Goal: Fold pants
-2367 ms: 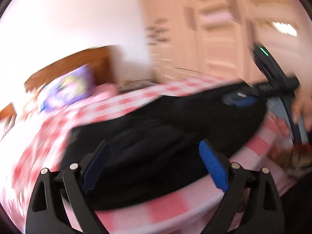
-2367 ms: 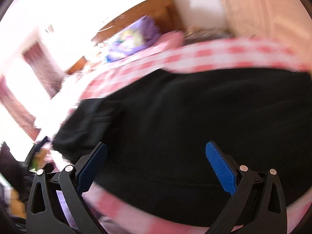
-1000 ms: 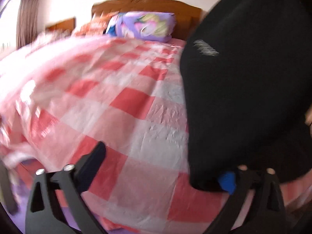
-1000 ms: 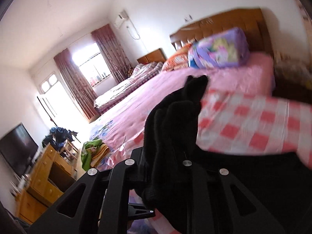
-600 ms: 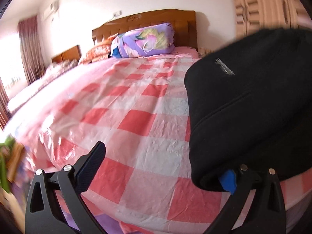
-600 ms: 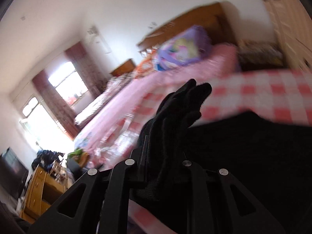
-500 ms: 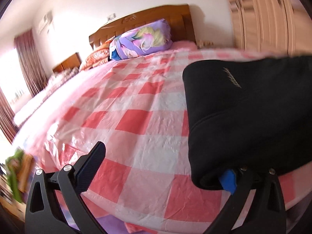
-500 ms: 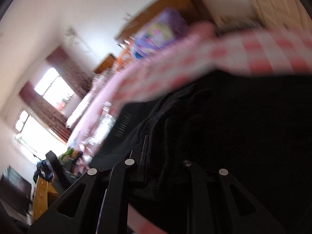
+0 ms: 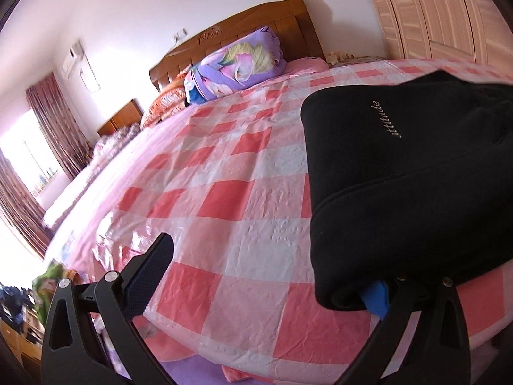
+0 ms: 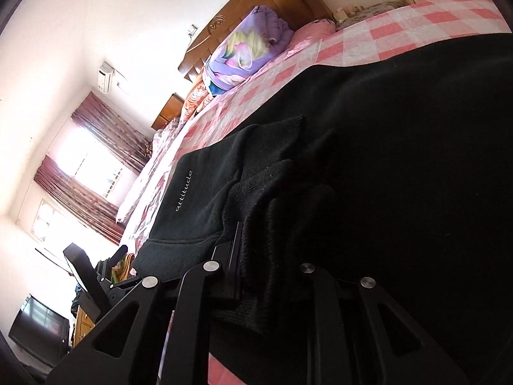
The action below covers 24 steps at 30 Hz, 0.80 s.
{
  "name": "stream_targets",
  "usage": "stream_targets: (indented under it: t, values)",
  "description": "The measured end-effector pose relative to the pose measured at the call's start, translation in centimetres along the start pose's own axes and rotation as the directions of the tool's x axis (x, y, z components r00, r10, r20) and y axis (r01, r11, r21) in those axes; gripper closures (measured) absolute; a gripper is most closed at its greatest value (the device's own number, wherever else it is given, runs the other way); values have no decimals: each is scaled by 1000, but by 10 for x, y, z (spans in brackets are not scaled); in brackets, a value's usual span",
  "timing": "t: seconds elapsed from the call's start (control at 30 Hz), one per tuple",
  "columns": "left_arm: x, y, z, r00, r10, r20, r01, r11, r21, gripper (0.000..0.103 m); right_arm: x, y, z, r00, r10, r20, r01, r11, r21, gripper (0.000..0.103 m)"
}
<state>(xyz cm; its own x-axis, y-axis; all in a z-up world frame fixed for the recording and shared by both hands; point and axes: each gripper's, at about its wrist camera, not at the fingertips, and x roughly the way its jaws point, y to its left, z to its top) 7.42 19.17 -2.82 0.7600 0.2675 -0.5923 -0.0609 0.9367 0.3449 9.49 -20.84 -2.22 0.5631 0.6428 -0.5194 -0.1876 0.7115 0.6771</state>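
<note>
- Left wrist view: the left gripper [image 9: 266, 276] stands wide apart; the black pants [image 9: 400, 173], marked "attitude" in pale script, drape over its right finger only.
- The pants lie on the pink checked bedspread [image 9: 224, 173]; a purple pillow [image 9: 237, 64] leans on the wooden headboard [image 9: 243, 29].
- Right wrist view: the right gripper [image 10: 269, 256] is clamped on bunched pants fabric, which blocks most of the view.

Black pants [image 9: 416, 173] — pink-checked bedspread [image 9: 231, 192]
</note>
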Motion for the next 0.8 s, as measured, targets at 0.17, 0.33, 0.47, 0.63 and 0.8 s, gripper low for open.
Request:
stream_targets:
  t: [0.17, 0.33, 0.47, 0.63, 0.8]
  values:
    - [3, 11, -4, 998, -61, -16, 59, 993, -99, 1, 0, 4, -3, 1000, -10, 1, 10, 1000, -8, 85]
    - [-1, 7, -5, 999, -54, -6, 53, 997, -60, 1, 0, -6, -7, 1000, 3, 4, -3, 1000, 17, 86]
    - [-10, 5, -6, 998, -61, 16, 61, 998, -15, 2, -4, -3, -7, 1000, -19, 24, 18, 1000, 16, 86]
    - [-21, 9, -14, 997, -62, 40, 61, 998, 29, 1, -7, 0, -11, 999, -30, 37, 30, 1000, 5, 86]
    - [-17, 15, -15, 995, -93, 31, 94, 995, -14, 1, -19, 12, -15, 996, -64, 68, 67, 997, -47, 86]
